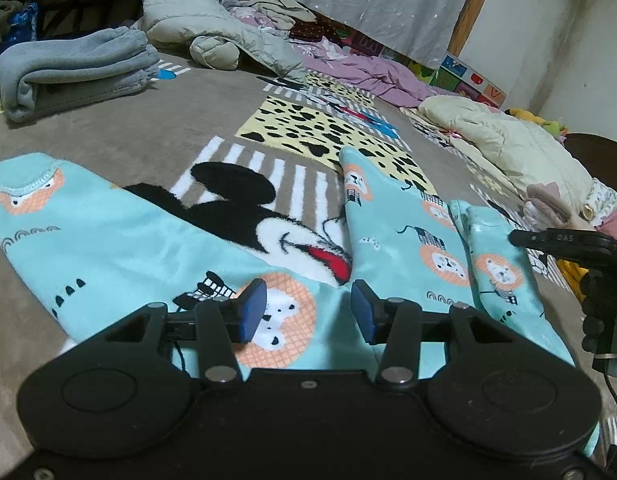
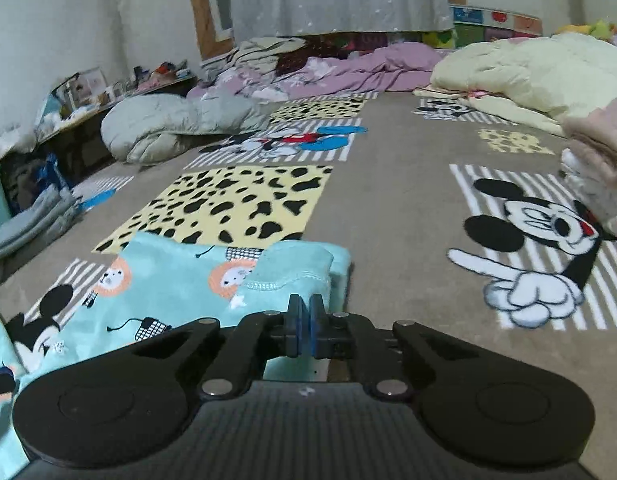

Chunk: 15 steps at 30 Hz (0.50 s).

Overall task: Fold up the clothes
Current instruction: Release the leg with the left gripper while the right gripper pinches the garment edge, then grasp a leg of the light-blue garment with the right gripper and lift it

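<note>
Blue-padded left gripper (image 1: 308,310) spread wide over teal pants (image 1: 404,240) flat on cartoon blanket (image 1: 156,136), right gripper (image 2: 306,320) clenched on their folded hem, grey folded fleece (image 1: 72,68) far left, cream jacket (image 2: 540,64) right, pointing mouse print (image 2: 536,240) only in right view.

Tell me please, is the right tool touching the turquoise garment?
Touching. In the right wrist view, the right tool is shut on a folded edge of the turquoise garment, with the cloth rising directly from between its pads.
</note>
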### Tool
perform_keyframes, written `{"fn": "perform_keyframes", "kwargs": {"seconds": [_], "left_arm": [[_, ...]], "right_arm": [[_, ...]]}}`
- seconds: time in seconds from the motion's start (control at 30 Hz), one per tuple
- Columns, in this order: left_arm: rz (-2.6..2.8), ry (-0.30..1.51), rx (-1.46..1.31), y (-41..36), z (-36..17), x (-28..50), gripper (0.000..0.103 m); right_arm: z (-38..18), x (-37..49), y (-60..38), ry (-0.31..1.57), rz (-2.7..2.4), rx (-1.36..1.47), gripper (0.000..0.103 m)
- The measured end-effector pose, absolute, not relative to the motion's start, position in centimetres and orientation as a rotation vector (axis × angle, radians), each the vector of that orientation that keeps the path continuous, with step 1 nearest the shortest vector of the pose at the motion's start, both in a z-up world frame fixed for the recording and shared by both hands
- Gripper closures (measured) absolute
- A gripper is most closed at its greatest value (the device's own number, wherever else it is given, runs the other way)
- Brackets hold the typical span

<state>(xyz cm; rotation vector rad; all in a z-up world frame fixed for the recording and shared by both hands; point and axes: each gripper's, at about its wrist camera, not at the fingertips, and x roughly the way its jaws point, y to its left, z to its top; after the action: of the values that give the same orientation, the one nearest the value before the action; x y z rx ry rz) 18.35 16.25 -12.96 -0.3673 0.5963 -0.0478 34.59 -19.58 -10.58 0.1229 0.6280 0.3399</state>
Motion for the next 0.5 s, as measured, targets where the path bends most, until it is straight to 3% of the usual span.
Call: {"fn": "perform_keyframes", "kwargs": {"seconds": [0.17, 0.27, 0.3, 0.43, 0.5], "left_arm": [[-0.050, 0.592, -0.367, 16.0, -12.8, 18.1, 0.057], [-0.045, 0.592, -0.372, 16.1, -12.9, 18.0, 0.057], [-0.045, 0.592, -0.371, 16.1, -12.8, 18.0, 0.057], [-0.045, 0.590, -0.365, 16.1, -12.8, 17.9, 0.057], [-0.043, 0.589, -0.365, 16.2, -12.8, 17.9, 0.057]], "right_arm": [[-10.8, 35.3, -19.5, 0.665, 0.342, 0.140, 0.097], [-11.1, 36.0, -19.2, 0.705, 0.318, 0.164, 0.077], [-11.1, 36.1, -19.1, 0.698, 0.301, 0.161, 0.065], [-12.2, 37.1, -18.9, 0.737, 0.275, 0.169, 0.069], [-12.8, 37.2, -19.1, 0.752, 0.284, 0.197, 0.090]]}}
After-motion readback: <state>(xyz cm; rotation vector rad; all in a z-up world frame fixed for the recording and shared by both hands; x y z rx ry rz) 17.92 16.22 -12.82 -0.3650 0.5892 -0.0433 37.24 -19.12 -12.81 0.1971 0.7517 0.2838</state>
